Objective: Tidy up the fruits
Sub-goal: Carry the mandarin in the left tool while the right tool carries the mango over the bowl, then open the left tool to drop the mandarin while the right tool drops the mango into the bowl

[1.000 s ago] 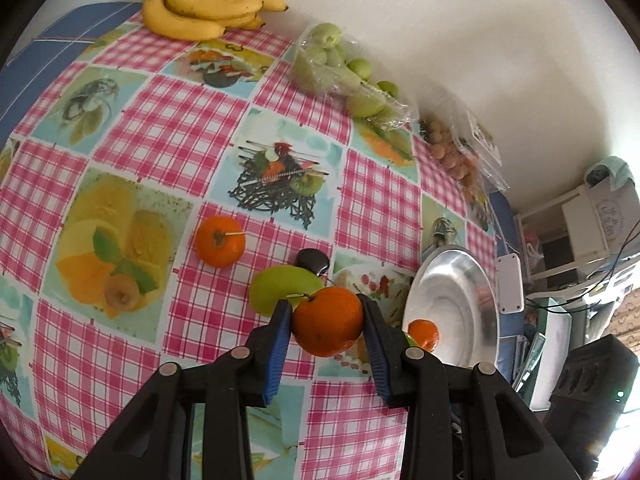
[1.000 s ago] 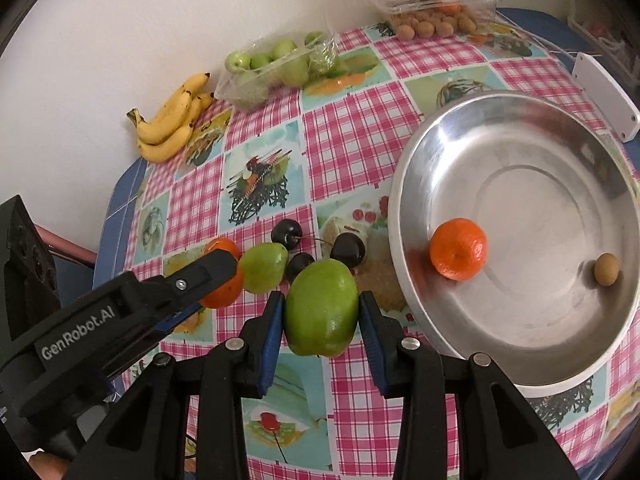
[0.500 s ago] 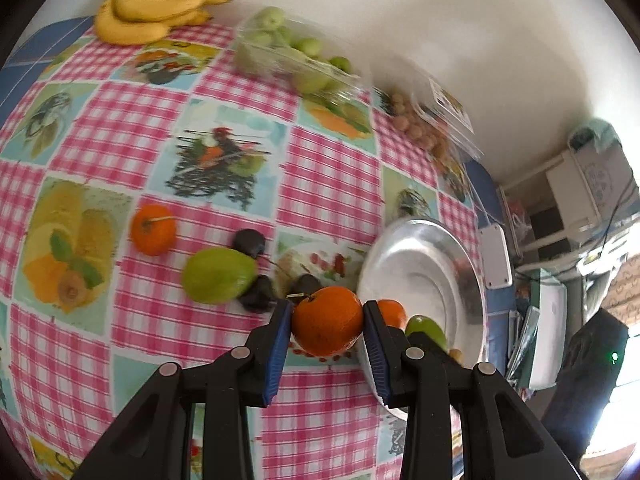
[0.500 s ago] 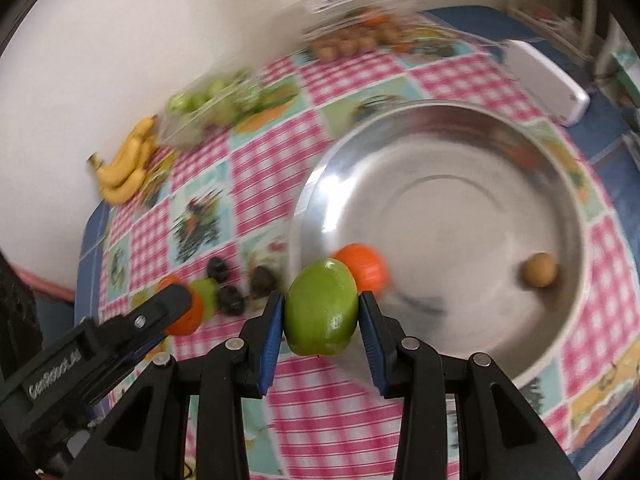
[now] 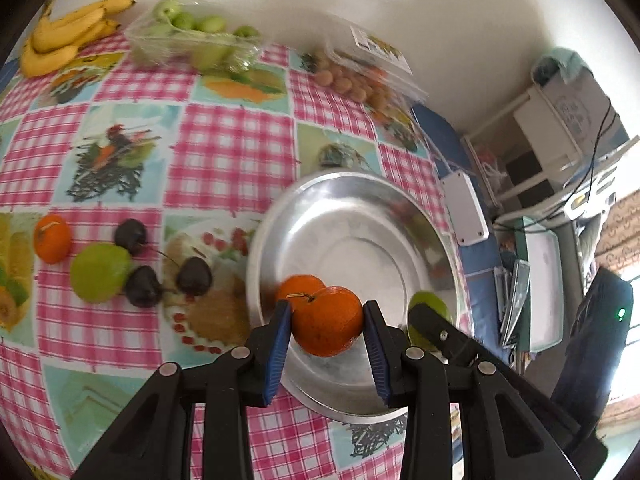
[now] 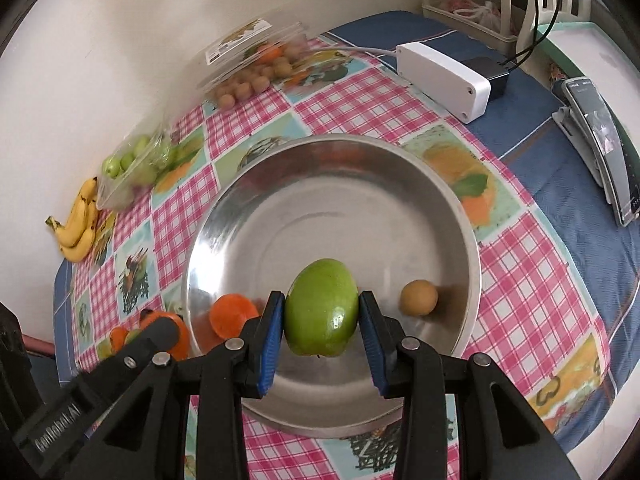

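Observation:
My left gripper (image 5: 326,326) is shut on an orange (image 5: 326,320), held above the near left part of the steel bowl (image 5: 360,208). A second orange (image 5: 298,286) lies in the bowl just behind it. My right gripper (image 6: 322,314) is shut on a green mango (image 6: 321,308) over the bowl (image 6: 332,168). In the bowl lie an orange (image 6: 232,314) and a small brown fruit (image 6: 419,297). The right gripper's finger and its mango (image 5: 424,306) show at the bowl's right in the left wrist view. On the cloth sit another orange (image 5: 52,238), a green mango (image 5: 100,272) and three dark plums (image 5: 194,276).
Along the wall are bananas (image 5: 64,36), a tray of green fruit (image 5: 192,40) and a clear box of small brown fruit (image 5: 360,76). A white power box (image 6: 444,76) lies right of the bowl on the blue cloth. Shelves and clutter stand beyond the table's right edge.
Both grippers have carried their fruit rightward from over the cloth to above the steel bowl. The loose fruit on the cloth has slid to the left of the left wrist view.

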Tool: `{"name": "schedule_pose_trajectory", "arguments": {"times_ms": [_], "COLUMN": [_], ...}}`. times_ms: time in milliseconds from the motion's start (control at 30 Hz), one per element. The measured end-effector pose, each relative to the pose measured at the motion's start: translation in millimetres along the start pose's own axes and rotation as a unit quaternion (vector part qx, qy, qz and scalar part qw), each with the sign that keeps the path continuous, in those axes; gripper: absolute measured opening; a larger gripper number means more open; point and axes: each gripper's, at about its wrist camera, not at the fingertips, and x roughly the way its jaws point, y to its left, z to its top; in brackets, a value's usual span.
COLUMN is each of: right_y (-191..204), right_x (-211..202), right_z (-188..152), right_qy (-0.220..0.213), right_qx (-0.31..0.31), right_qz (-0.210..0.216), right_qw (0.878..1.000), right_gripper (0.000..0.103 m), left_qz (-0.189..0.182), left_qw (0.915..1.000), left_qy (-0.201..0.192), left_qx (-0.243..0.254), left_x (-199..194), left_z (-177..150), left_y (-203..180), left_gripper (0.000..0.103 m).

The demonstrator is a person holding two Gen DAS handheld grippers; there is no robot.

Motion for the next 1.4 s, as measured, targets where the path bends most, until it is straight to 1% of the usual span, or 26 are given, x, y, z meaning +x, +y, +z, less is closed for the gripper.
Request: {"name": "schedule_pose_trajectory", "arguments": {"times_ms": [100, 267, 500, 667, 1067, 1167, 1300, 1400], "right_y": [-4, -10, -19, -21, -21, -20, -21, -20], "right_x": [4, 11, 28, 34, 37, 34, 25, 17], "right_z": [4, 4, -1, -5, -4, -3, -2, 0], "right_qy": [-0.001, 0.003, 0.032, 0.043, 0.049, 0.043, 0.029, 0.015], "right_qx": [0.005, 0.011, 0.019, 0.021, 0.027, 0.030, 0.031, 0.032], "right_qz": [0.002, -0.008, -0.020, -0.028, -0.029, -0.023, -0.025, -0.023], "right_qw": [1.000, 1.000, 0.999, 0.998, 0.998, 0.998, 0.999, 0.999], "right_gripper": [0.039, 0.039, 0.039, 0.039, 0.039, 0.039, 0.040, 0.041], "left_qz": [0.004, 0.013, 0.025, 0.036, 0.041, 0.039, 0.036, 0.032], "left_qw": [0.9999, 0.9994, 0.9977, 0.9967, 0.9960, 0.9960, 0.9964, 0.9969], "left_qy": [0.010, 0.032, 0.058, 0.069, 0.069, 0.071, 0.067, 0.060], "left_qx": [0.005, 0.012, 0.023, 0.026, 0.038, 0.038, 0.037, 0.039], "left_x": [8, 20, 34, 43, 49, 50, 47, 40], "left_z": [-4, -11, -19, -23, -22, -21, -19, -18], "left_y": [-3, -8, -12, -12, -18, -18, -18, -20], "left_gripper": [0.038, 0.038, 0.038, 0.038, 0.039, 0.041, 0.047, 0.047]}}
